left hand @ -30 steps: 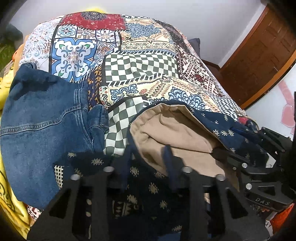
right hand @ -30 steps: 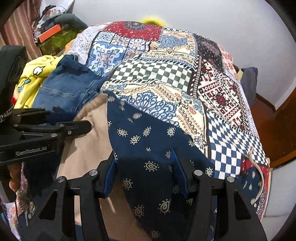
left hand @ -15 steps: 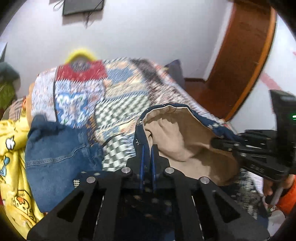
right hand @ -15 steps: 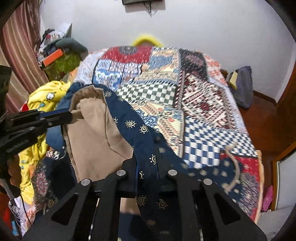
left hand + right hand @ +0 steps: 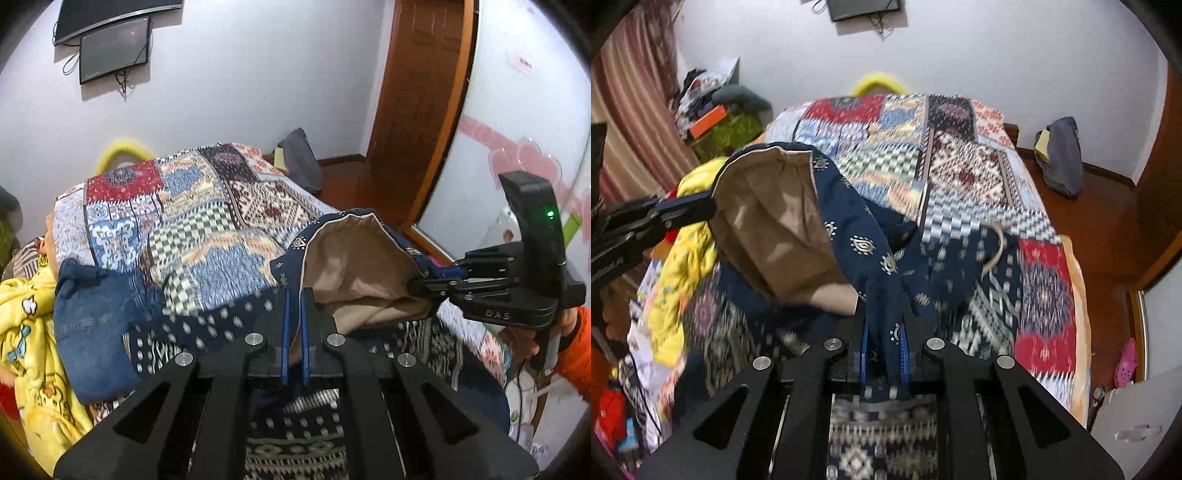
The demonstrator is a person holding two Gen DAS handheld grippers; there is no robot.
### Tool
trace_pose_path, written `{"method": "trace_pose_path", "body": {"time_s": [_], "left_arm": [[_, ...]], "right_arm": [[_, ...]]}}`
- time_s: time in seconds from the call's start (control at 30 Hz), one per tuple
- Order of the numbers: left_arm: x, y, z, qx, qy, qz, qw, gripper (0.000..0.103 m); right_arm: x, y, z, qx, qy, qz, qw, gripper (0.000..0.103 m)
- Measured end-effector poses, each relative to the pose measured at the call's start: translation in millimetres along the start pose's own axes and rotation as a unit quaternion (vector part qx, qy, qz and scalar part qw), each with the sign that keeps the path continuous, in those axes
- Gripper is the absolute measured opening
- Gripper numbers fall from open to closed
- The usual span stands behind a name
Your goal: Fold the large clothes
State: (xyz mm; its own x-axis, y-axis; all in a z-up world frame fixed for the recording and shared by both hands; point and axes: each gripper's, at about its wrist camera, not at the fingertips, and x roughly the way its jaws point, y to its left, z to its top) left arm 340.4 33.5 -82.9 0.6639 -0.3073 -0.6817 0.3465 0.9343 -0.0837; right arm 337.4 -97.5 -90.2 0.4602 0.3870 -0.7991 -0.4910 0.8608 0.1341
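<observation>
We are holding a navy patterned garment (image 5: 369, 280) up over the bed (image 5: 207, 221), one gripper at each end of its rim. In the left wrist view the left gripper (image 5: 294, 317) is filling the bottom centre of the frame, its blue pads pressed nearly together with a thin edge of the cloth pinched between them. It is pointing downward toward the bedspread. At centre right of the same frame the right gripper (image 5: 419, 285) is reaching in sideways from the right edge, its tips clamped on the far side of the tan lining. A hand (image 5: 524, 338) in an orange sleeve (image 5: 576, 350) is gripping its handle at the lower right.

In the right wrist view the right gripper (image 5: 882, 350) is sitting at bottom centre, jaws closed on a bunched fold of the navy cloth (image 5: 864, 229). The left gripper (image 5: 711, 208) is entering from the left edge, biting the rim of the lining. The garment is hanging open between the two grippers, lining facing us, its lower part trailing onto the bedspread. Jeans (image 5: 96, 321) are lying at the left of the bed, beside a yellow blanket (image 5: 29, 350).
</observation>
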Motion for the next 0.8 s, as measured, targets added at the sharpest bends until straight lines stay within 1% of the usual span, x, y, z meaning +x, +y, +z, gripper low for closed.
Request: {"method": "trace_pose_path", "body": {"time_s": [0.07,0.17,0.23,0.3,0.37,0.5,0.63,0.7,0.77,0.8], "left_arm": [[-2,-5,-12,0.004,0.012,-0.002,0.9999,0.004],[3,-11,-30,0.017,0.053,-0.024,0.9982,0.004],[6,-14,-38,0.018,0.073,-0.028,0.9968,0.004],[3,-16,-45,0.016,0.083,-0.035,0.9958,0.004],[-2,-17,-50,0.015,0.085,-0.038,0.9956,0.004],[-15,-16,-56,0.015,0.082,-0.034,0.9959,0.004],[-27,-7,-52,0.007,0.066,-0.013,0.9977,0.008],[-26,1,-49,-0.009,0.061,-0.001,0.9981,0.011],[-19,10,-47,-0.031,0.065,0.004,0.9974,0.022],[-13,13,-48,-0.042,0.068,0.004,0.9968,0.024]], "right_arm": [[-3,5,-12,-0.009,0.006,0.000,1.000,0.012],[-3,12,-27,-0.028,0.023,-0.002,0.999,0.012],[-4,16,-34,-0.036,0.030,-0.006,0.999,0.012],[-10,18,-38,-0.041,0.029,-0.005,0.999,0.012],[-19,20,-42,-0.044,0.021,0.002,0.999,0.012],[-37,20,-47,-0.047,0.004,-0.002,0.999,0.012],[-40,11,-42,-0.030,-0.005,-0.012,0.999,0.012],[-35,5,-38,-0.011,-0.003,-0.013,1.000,0.012],[-25,-2,-34,0.017,0.006,-0.009,1.000,0.016],[-18,-5,-33,0.030,0.013,-0.006,0.999,0.022]]}}
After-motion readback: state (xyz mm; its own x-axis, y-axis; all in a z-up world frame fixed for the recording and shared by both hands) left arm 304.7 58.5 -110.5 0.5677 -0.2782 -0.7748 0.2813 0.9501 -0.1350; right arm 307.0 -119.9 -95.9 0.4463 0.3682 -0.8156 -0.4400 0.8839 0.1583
